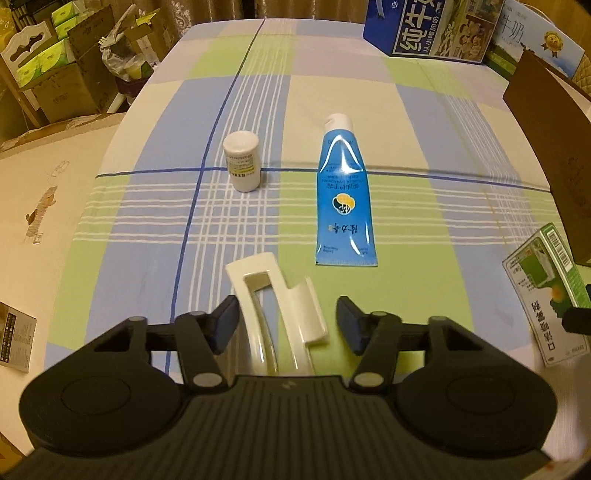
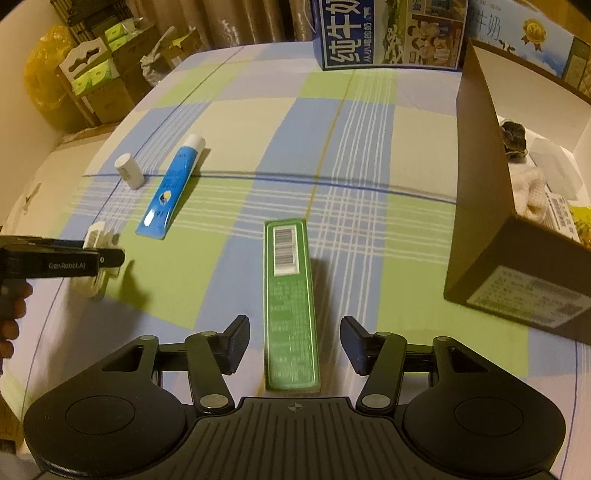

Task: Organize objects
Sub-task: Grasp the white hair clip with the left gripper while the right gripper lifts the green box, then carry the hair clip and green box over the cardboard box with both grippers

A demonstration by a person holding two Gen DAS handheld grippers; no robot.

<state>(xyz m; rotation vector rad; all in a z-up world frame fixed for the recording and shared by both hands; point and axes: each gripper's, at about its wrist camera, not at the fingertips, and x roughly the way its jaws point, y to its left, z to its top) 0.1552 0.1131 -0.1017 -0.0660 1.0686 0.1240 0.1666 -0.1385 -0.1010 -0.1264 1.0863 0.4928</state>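
Note:
A white plastic hook piece (image 1: pixel 275 310) lies on the checked cloth between the fingers of my left gripper (image 1: pixel 288 326), which is open around it. Ahead stand a small white bottle (image 1: pixel 242 161) and a blue tube (image 1: pixel 345 192) lying flat. A green box (image 2: pixel 290 302) lies lengthwise between the fingers of my right gripper (image 2: pixel 293 345), which is open. The same green box (image 1: pixel 546 291) shows at the right edge of the left wrist view. In the right wrist view the left gripper (image 2: pixel 107 258) sits over the white hook piece (image 2: pixel 96 236), beside the blue tube (image 2: pixel 171 188) and the bottle (image 2: pixel 129 171).
An open brown cardboard box (image 2: pixel 491 229) with items inside stands at the right. Blue milk cartons (image 2: pixel 388 33) line the far edge of the bed. Stacked boxes (image 1: pixel 55 74) sit off the left side. A person's hand (image 2: pixel 11 314) holds the left gripper.

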